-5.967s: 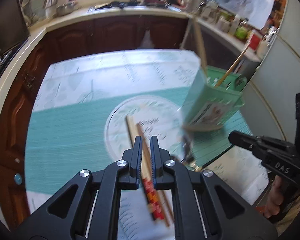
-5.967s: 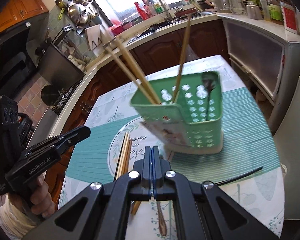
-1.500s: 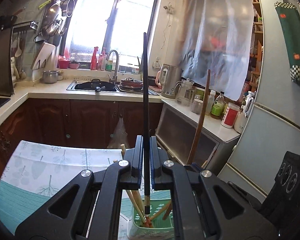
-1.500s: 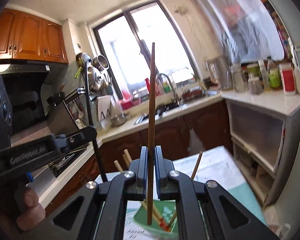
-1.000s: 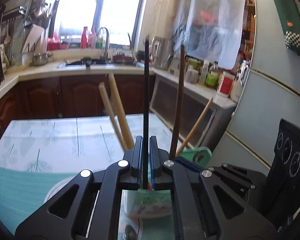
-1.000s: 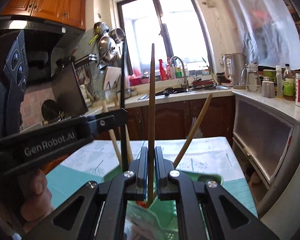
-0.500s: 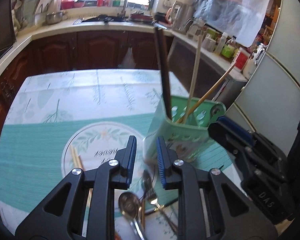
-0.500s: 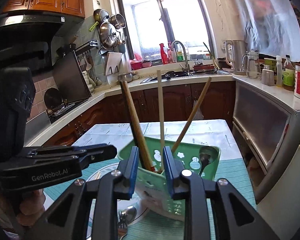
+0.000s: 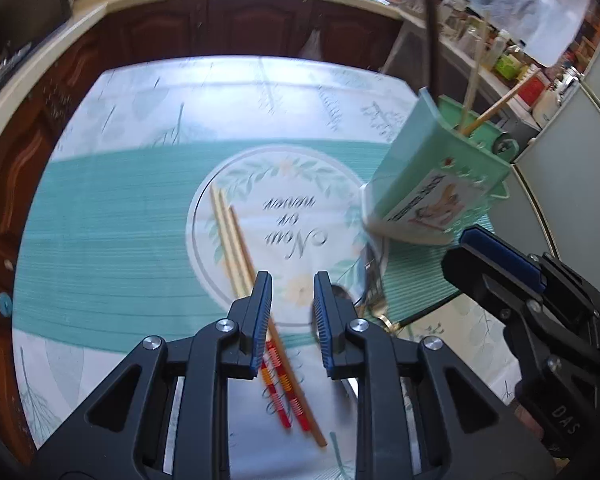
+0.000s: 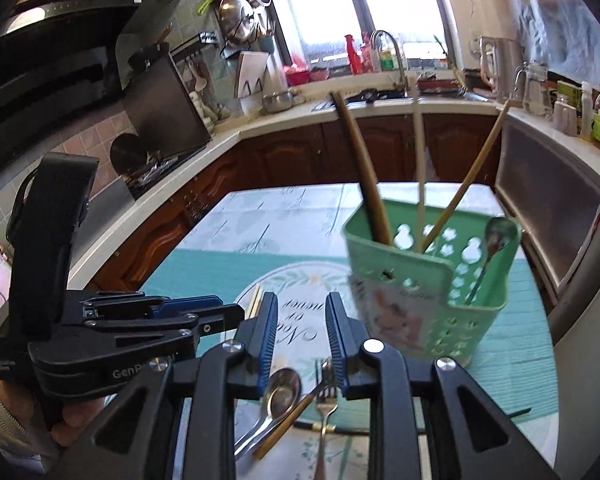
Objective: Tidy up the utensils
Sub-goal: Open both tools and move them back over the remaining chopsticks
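The green slotted utensil holder (image 9: 432, 184) (image 10: 440, 292) stands on the right of the mat. It holds a dark chopstick (image 9: 430, 36), a thick brown chopstick (image 10: 360, 160), two pale ones (image 10: 420, 168) and a spoon (image 10: 496, 232). Wooden chopsticks (image 9: 236, 248) with red-banded ends lie on the round placemat print, passing under my left gripper (image 9: 290, 280), which is open and empty above them. My right gripper (image 10: 301, 300) is open and empty too, above a loose spoon (image 10: 280, 396) and a fork (image 10: 326, 396). Each gripper shows in the other's view: the right gripper (image 9: 496, 256), the left gripper (image 10: 172, 312).
A teal striped mat covers the leaf-print tablecloth (image 9: 148, 92). A black-handled utensil (image 10: 340, 430) lies near the front edge. Dark wooden cabinets and a counter (image 10: 260, 128) run behind the table, and a pale appliance (image 9: 572, 168) stands on the right.
Both grippers opened and let go of the chopsticks they held upright, which now stand in the holder. The left gripper tipped down and swung left over the table's chopsticks; the right drew back.
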`<act>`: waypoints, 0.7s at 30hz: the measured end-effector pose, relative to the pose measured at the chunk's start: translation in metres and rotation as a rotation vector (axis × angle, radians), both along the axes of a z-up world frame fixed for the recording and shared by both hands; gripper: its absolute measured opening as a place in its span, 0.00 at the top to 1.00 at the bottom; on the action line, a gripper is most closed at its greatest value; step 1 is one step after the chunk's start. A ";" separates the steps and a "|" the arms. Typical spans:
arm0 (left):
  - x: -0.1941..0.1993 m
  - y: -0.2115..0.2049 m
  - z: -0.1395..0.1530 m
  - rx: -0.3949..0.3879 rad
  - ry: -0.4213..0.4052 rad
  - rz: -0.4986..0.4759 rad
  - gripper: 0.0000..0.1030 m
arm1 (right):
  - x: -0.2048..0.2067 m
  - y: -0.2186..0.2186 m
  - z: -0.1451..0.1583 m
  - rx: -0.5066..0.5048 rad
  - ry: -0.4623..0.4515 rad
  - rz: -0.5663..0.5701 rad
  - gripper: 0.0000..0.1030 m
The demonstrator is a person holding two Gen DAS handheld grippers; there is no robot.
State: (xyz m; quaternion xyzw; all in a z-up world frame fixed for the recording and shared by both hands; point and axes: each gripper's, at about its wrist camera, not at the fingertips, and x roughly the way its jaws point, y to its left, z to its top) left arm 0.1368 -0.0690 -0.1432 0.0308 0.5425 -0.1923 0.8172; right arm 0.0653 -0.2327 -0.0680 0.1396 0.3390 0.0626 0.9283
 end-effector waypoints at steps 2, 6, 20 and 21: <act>0.004 0.013 -0.008 0.004 0.045 0.032 0.82 | 0.002 0.008 -0.003 0.008 0.034 0.019 0.76; 0.005 0.033 -0.017 0.046 0.073 0.084 0.82 | 0.009 0.021 -0.010 0.034 0.101 0.054 0.76; -0.004 0.067 -0.052 0.128 0.174 0.162 0.82 | 0.040 0.058 -0.050 0.080 0.362 0.160 0.76; -0.005 0.069 -0.054 0.126 0.181 0.164 0.82 | 0.042 0.062 -0.055 0.084 0.390 0.170 0.76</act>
